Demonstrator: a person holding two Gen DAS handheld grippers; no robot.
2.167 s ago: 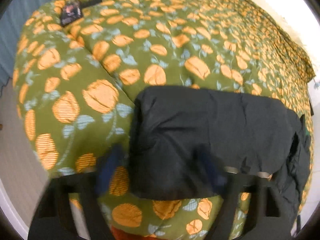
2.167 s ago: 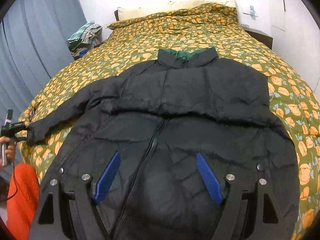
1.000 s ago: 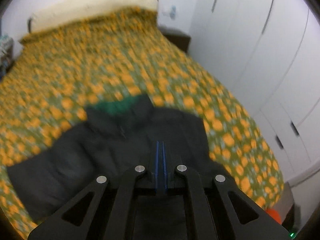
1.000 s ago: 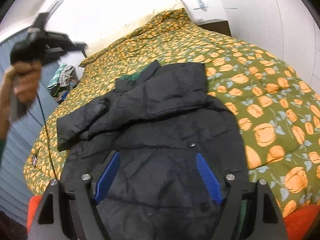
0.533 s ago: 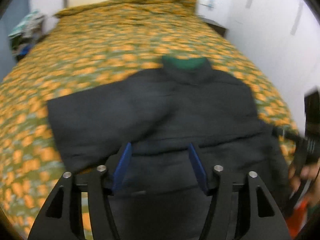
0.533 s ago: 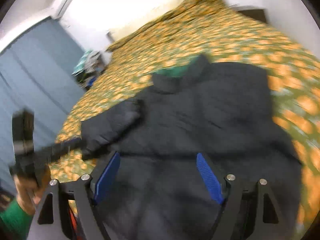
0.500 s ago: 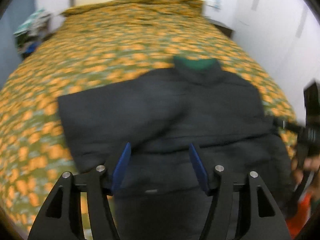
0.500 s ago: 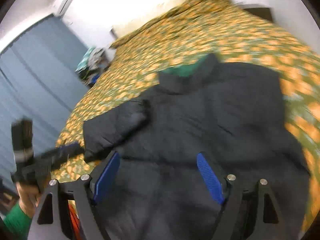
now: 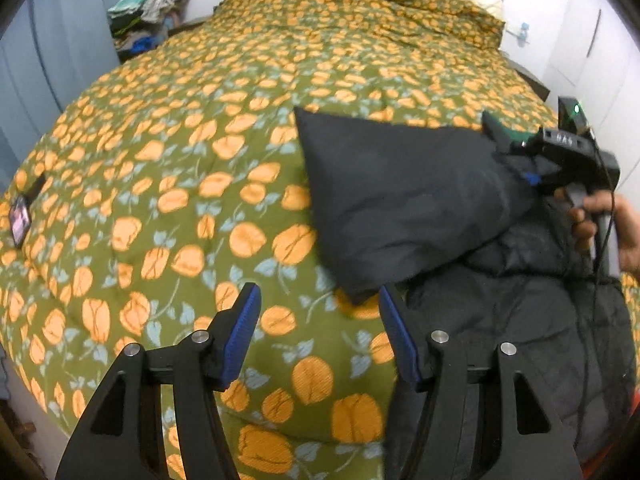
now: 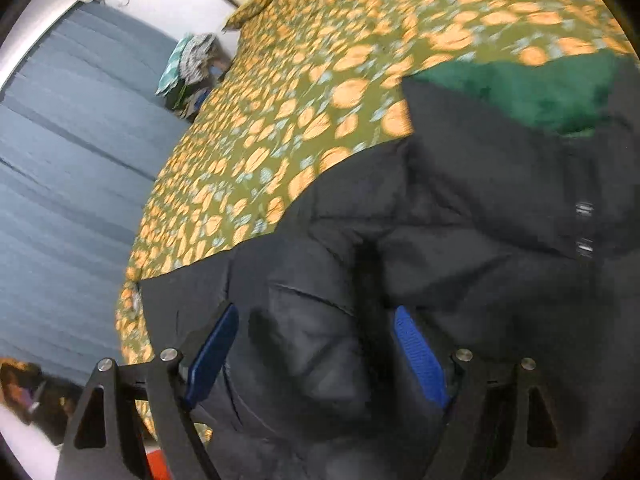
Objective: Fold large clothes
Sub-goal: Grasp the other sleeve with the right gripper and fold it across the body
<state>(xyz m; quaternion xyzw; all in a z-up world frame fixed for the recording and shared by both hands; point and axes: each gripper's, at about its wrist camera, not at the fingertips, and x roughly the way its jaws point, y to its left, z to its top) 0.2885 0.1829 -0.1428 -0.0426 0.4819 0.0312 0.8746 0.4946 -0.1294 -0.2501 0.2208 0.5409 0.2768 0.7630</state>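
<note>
My left gripper point(image 9: 320, 336) hangs over the bedspread point(image 9: 168, 184) with its jaws apart and nothing between them; the jacket's sleeve point(image 9: 404, 196) lies just ahead, its cuff end near my right-hand pad. The black jacket point(image 10: 440, 248) lies face up on the bed, green collar lining point(image 10: 532, 92) showing. My right gripper point(image 10: 316, 356) sits low over the shoulder and sleeve area, jaws wide too, gripping nothing — from the left camera it reaches in over the sleeve's upper end. I judge I'm at the sleeve fold: the sleeve needs taking near the cuff and laying across the chest, with the shoulder pinned so the padding doesn't slide. Around me — blue curtains point(image 10: 60, 184), a heap of clothes point(image 9: 148, 4) by the headboard, a white wall, a phone point(image 9: 20, 216) at the bed's left edge
</note>
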